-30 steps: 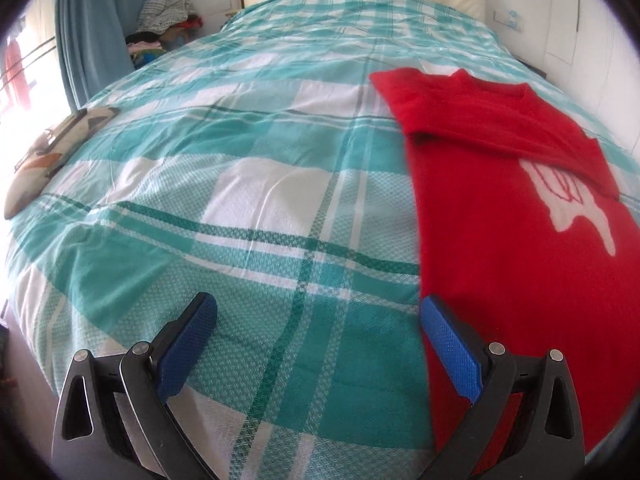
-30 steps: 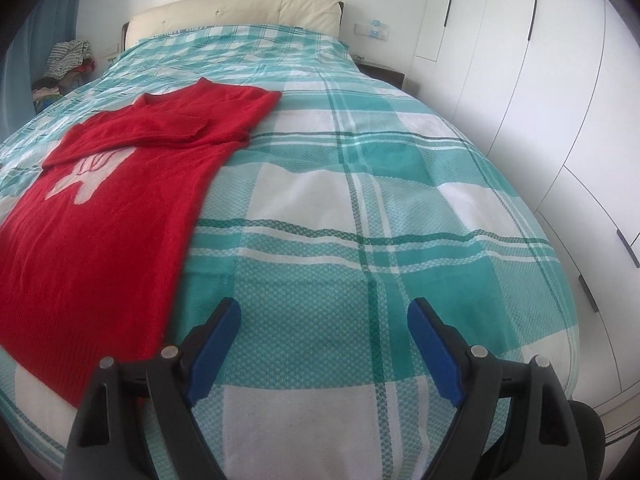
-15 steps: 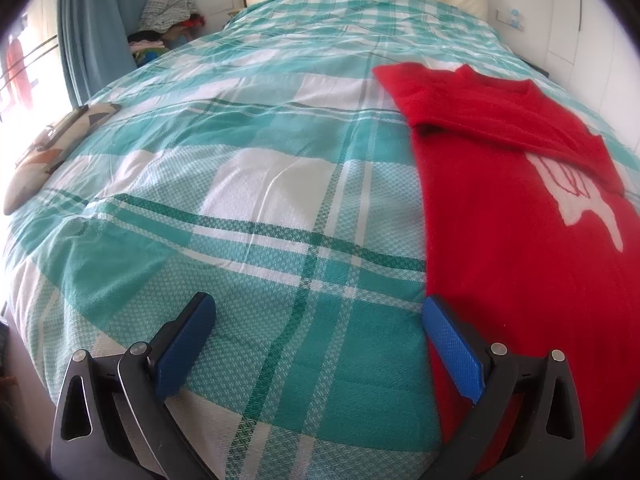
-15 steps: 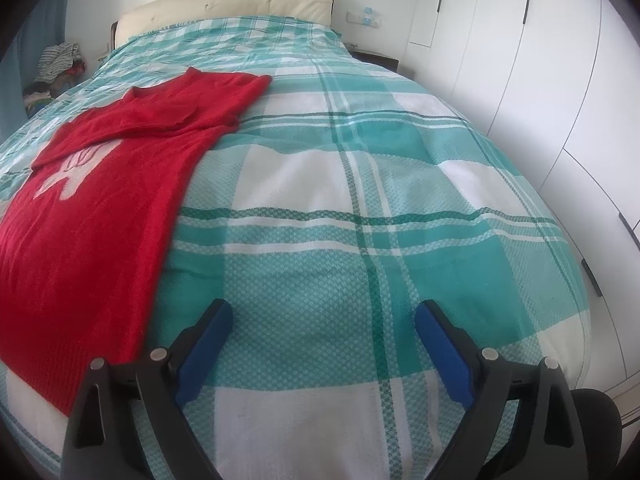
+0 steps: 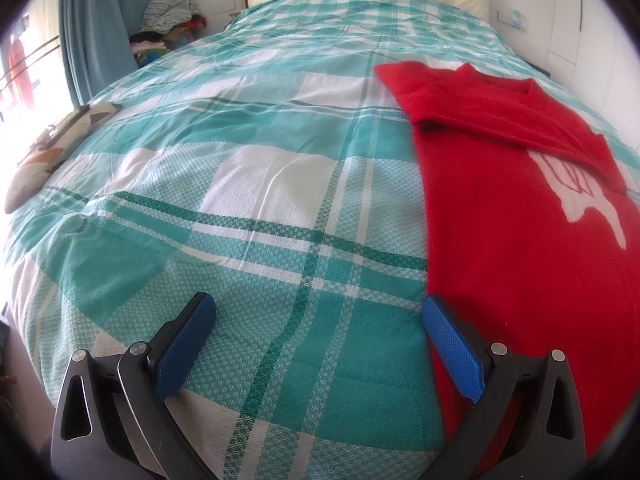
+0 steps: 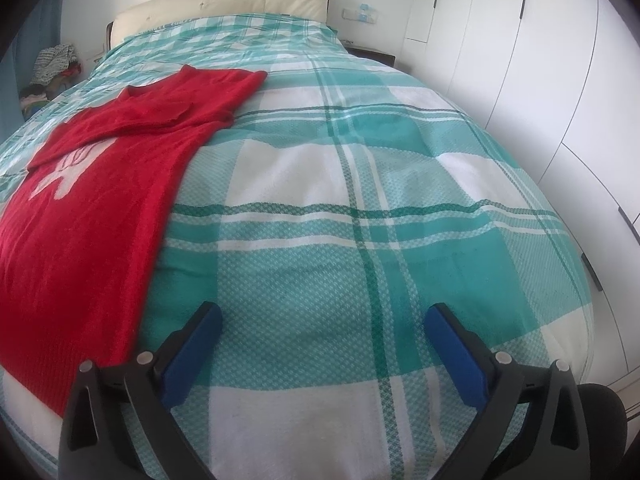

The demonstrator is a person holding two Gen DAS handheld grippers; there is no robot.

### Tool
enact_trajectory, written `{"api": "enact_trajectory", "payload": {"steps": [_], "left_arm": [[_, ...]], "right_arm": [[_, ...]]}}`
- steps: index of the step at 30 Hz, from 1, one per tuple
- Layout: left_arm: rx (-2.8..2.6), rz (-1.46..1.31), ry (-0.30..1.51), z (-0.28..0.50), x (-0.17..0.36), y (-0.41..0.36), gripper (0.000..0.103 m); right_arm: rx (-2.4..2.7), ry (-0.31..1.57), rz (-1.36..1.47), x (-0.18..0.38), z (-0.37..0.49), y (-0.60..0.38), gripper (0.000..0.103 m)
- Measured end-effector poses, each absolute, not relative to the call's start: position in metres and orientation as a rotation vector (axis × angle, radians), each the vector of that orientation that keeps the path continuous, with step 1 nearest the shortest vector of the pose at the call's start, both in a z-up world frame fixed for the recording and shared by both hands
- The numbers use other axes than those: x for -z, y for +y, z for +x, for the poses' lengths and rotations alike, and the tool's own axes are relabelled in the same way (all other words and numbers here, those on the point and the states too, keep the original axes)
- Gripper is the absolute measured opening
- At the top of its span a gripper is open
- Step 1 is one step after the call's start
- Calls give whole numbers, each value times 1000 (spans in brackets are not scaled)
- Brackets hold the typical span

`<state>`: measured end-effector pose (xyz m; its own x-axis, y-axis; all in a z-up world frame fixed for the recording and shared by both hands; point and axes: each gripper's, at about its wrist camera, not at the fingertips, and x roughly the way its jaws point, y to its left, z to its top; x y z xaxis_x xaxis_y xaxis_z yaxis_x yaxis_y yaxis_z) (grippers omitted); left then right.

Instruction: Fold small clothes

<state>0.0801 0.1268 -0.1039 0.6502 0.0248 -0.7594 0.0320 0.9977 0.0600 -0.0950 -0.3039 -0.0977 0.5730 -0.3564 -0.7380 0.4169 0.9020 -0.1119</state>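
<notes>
A red knit sweater (image 5: 520, 216) with a white motif lies flat on the bed, its sleeves folded across the chest. In the right wrist view the sweater (image 6: 88, 216) is at the left. My left gripper (image 5: 316, 320) is open and empty above the bedspread, its right finger at the sweater's left edge near the hem. My right gripper (image 6: 320, 328) is open and empty over bare bedspread, just right of the sweater's right edge.
The bed has a teal and white plaid cover (image 5: 240, 184) and a cream headboard (image 6: 224, 4). A patterned cushion (image 5: 52, 152) lies at the bed's left edge. A pile of clothes (image 5: 168, 20) sits by the blue curtain. White wardrobes (image 6: 540, 80) stand at the right.
Both grippers have shifted slightly outward and forward over the bed; the sweater sits a little farther to the side in each view. Both stay open and empty.
</notes>
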Motion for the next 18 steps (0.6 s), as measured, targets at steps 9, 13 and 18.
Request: {"api": "enact_trajectory", "payload": {"steps": [9,13,18], "left_arm": [[167,22,930,47,64,140,102],[334,19,991,10,62,123,101],[374,57,1023,-4,73,97,83]], "right_arm": [[233,797,186,50,-119,-302,102],[-36,865,295,44,-129,-276,100],[-157,998,421,84,-114,-254,66]]}}
